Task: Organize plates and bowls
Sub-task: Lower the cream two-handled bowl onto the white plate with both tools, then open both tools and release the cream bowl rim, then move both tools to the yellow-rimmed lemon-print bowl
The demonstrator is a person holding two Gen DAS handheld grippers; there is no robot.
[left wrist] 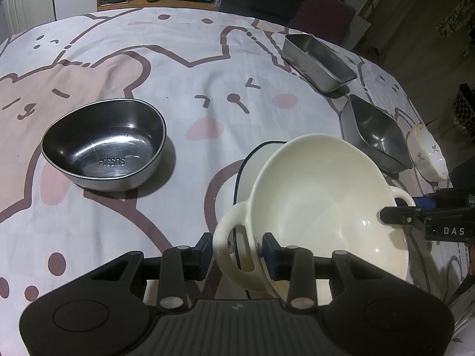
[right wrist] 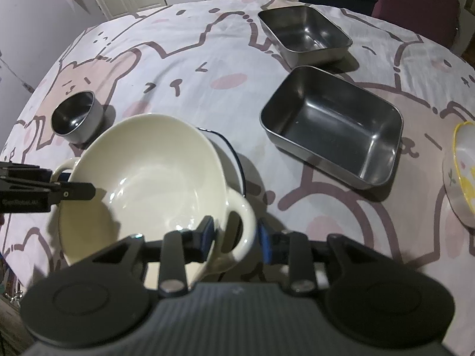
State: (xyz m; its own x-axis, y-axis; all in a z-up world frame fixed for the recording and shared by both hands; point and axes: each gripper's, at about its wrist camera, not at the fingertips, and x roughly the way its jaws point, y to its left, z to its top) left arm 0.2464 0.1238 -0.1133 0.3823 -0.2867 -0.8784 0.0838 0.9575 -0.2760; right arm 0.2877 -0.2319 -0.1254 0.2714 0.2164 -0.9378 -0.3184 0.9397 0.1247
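**Cream bowl gripped by both handles over a rimmed plate**

The cream two-handled bowl (left wrist: 323,204) sits tilted near the table's front edge, on top of a white plate with a dark rim (left wrist: 252,172) that shows only as a crescent behind it. The left gripper (left wrist: 237,250) has its pads on either side of one loop handle. The right gripper (right wrist: 236,237) straddles the other handle; its outer pad stands slightly off, so I cannot tell if it still pinches.

To the left, open patterned tablecloth (left wrist: 207,68) separates the bowl from a round steel bowl (left wrist: 104,144). On the right, two rectangular steel trays, the nearer (right wrist: 332,127) and the farther (right wrist: 302,31), sit close together. A small flowered bowl (right wrist: 463,172) is cut off at the frame edge.
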